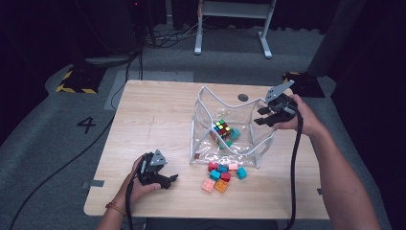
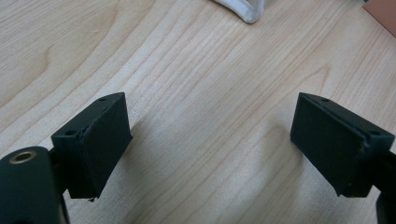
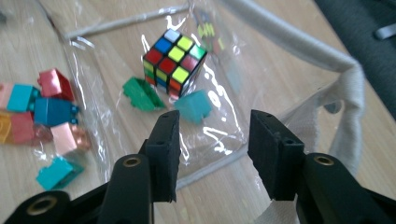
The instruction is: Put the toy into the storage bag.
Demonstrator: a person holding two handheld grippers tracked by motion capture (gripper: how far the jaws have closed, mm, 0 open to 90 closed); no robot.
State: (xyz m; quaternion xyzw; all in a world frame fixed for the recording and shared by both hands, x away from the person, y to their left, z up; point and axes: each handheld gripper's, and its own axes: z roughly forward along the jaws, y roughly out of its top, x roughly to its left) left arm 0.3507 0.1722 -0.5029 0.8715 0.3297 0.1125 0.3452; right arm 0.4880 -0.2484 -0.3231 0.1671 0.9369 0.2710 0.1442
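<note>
Table: light wooden tabletop with rounded corners (image 1: 153,120), small dark round hole near far edge (image 1: 243,97).
Floor: grey carpet (image 1: 48,129), printed black number 4 (image 1: 86,124), black cables lying across (image 1: 72,158).
Markings: yellow-black striped blocks at left (image 1: 76,81) and at right (image 1: 299,79).
Furniture: white metal desk frame (image 1: 232,26) behind.
Background: dark, black curtains (image 1: 48,28).

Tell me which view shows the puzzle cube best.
The right gripper view: the cube is near and sharp there, its coloured squares easy to count through the clear bag. The high view shows it small, inside the bag. The left gripper view looks at bare table and a bag corner.
</note>
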